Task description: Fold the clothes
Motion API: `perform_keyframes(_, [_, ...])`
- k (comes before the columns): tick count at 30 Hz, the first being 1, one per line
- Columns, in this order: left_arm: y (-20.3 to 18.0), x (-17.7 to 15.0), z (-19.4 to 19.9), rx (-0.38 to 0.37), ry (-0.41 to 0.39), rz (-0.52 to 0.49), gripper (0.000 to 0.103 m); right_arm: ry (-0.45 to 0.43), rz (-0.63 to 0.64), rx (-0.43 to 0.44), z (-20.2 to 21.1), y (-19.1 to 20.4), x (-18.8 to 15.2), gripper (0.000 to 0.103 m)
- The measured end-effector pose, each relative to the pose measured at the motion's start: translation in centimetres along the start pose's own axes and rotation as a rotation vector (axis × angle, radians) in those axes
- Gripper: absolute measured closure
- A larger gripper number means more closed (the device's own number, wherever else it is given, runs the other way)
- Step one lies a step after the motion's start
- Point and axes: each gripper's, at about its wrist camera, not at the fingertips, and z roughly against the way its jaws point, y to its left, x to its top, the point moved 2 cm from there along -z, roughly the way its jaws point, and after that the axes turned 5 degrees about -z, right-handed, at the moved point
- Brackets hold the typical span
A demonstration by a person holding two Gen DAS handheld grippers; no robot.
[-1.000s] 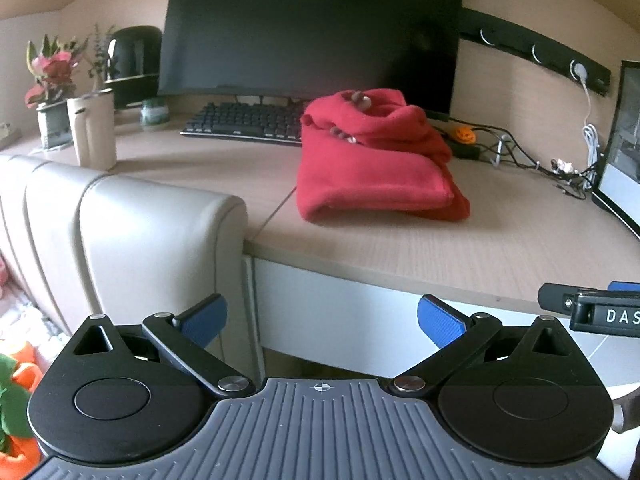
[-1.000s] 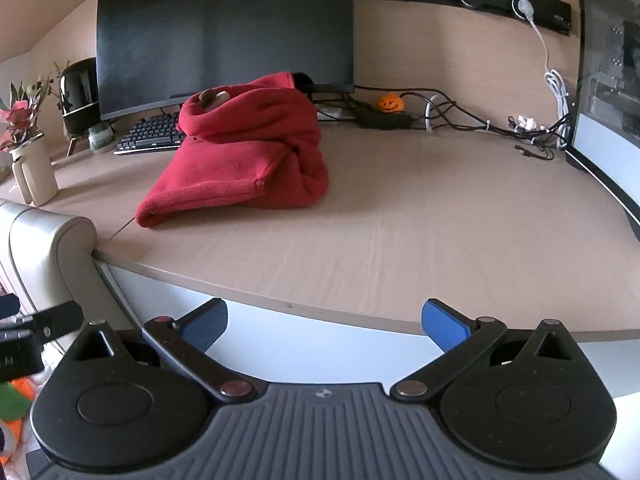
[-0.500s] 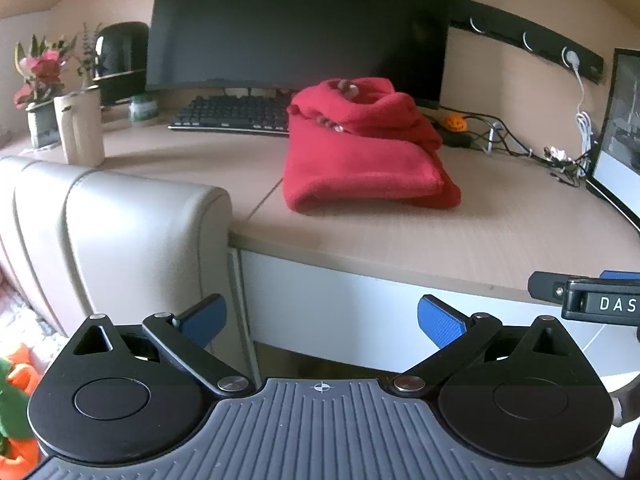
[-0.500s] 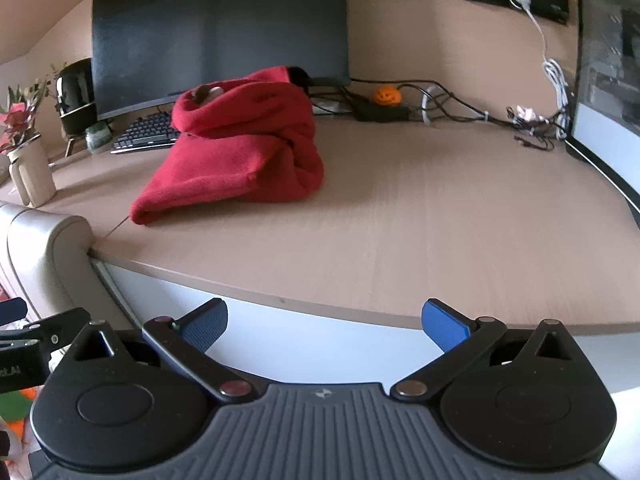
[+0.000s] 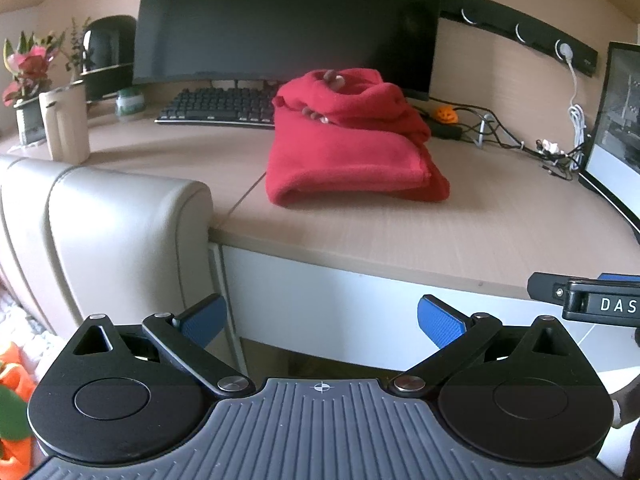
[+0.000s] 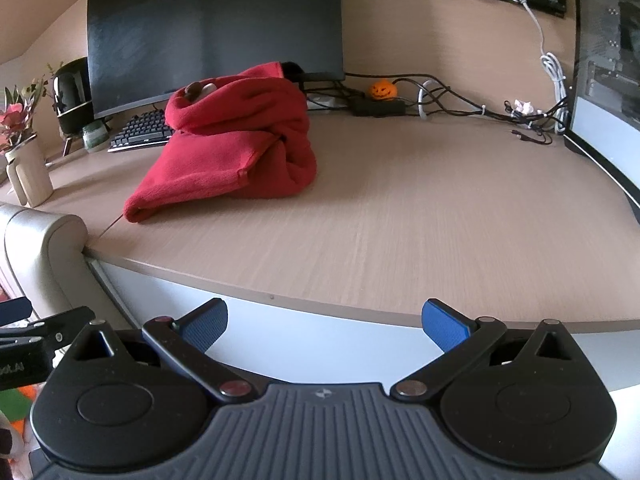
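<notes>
As seen from the left wrist: the left gripper hangs below the desk's front edge, blue pads spread wide, nothing between them.
Garment: a red fleece garment lies folded in a bundle on the wooden desk, in front of the dark monitor and beside the black keyboard.
Left side: a cream chair back touches the desk edge.
Other gripper: part of the right one shows at the right border.
As seen from the right wrist: the right gripper is also spread wide and empty, off the desk's front edge.
Garment here: the bundle sits left of centre, well apart from the pads.
Background: a small orange pumpkin figure sits among black cables.
</notes>
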Motion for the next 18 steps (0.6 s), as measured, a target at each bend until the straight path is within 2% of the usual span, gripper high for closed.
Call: perform_keyframes(18, [0.54, -0.24, -0.09, 0.012, 0.021, -0.002, 0.0, 0.017, 0.035, 0.022, -0.32, 0.93, -0.37, 0.0])
